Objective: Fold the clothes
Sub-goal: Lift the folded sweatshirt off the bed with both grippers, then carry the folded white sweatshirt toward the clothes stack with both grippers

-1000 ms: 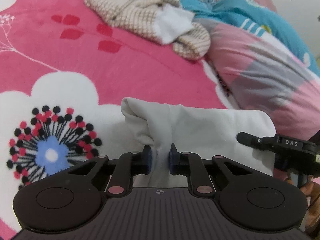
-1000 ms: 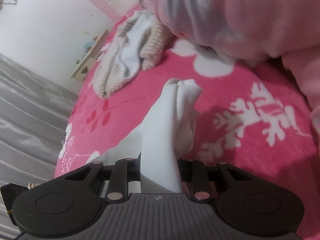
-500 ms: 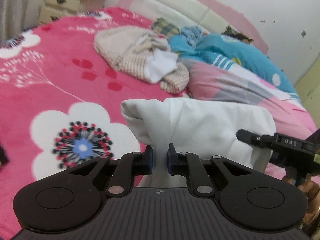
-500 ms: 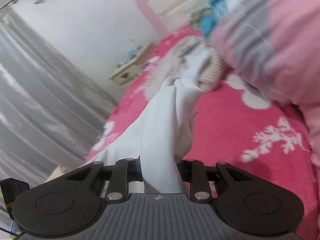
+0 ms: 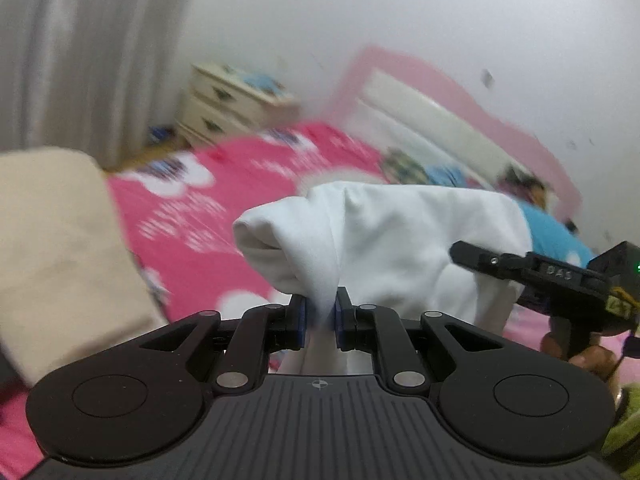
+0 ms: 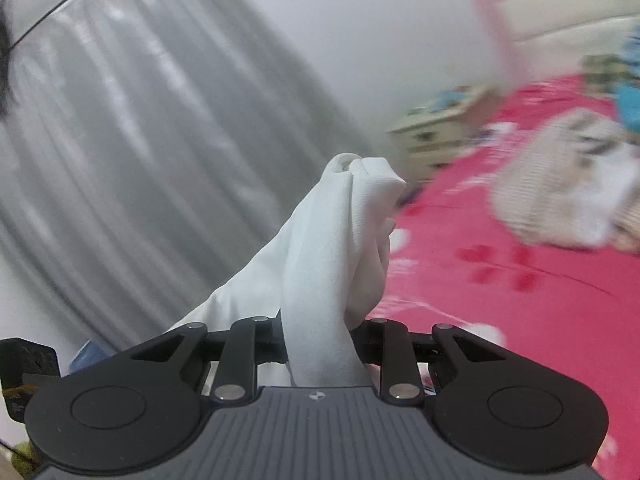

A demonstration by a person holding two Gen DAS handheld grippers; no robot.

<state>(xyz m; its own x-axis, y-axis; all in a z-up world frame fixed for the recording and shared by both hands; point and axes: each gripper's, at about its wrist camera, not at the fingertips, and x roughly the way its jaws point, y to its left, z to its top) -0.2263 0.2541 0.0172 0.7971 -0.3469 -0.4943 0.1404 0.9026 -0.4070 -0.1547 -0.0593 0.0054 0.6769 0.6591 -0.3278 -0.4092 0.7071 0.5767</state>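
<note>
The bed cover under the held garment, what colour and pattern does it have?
The bed cover is bright pink with white flower shapes and small red marks; it shows best in the right wrist view.

White garment (image 5: 400,240) bunched, held aloft above the pink bed

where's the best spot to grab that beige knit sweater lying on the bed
Judging from the right wrist view, take the beige knit sweater at its near rounded edge, coming from the open pink bedspread side. It lies in a crumpled heap, so a raised fold there suits a low pinch. Motion blur hides any hem or collar.
</note>
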